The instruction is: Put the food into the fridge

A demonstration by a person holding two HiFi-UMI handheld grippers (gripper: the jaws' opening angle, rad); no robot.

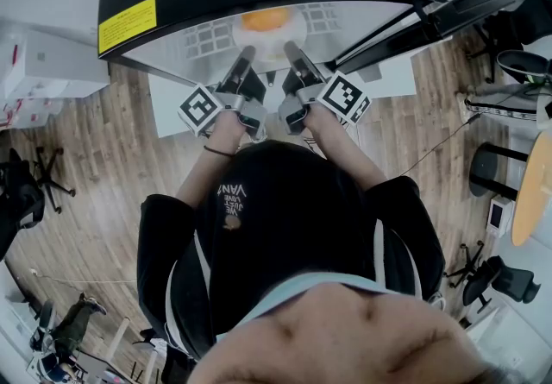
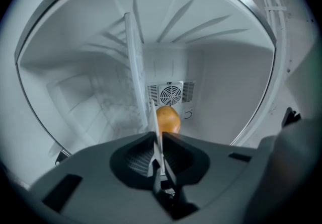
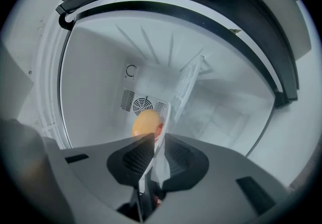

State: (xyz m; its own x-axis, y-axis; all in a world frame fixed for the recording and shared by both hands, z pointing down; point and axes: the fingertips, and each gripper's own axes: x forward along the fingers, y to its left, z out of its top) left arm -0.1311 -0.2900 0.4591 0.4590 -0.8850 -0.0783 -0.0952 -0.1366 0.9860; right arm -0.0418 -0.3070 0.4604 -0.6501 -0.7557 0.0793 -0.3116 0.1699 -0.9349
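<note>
Orange (image 1: 264, 20) on white plate (image 2: 134, 67) inside fridge (image 2: 226, 97). Left tongs (image 2: 157, 136) clamped tight on plate rim. Right tongs (image 3: 158, 138) barely parted, gripping opposite rim.

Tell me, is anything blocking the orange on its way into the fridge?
Nothing visible does. The orange sits on a white plate whose rim the left gripper and right gripper hold, already inside the open fridge. Ahead of it only the bare back wall and its fan vent show.
</note>
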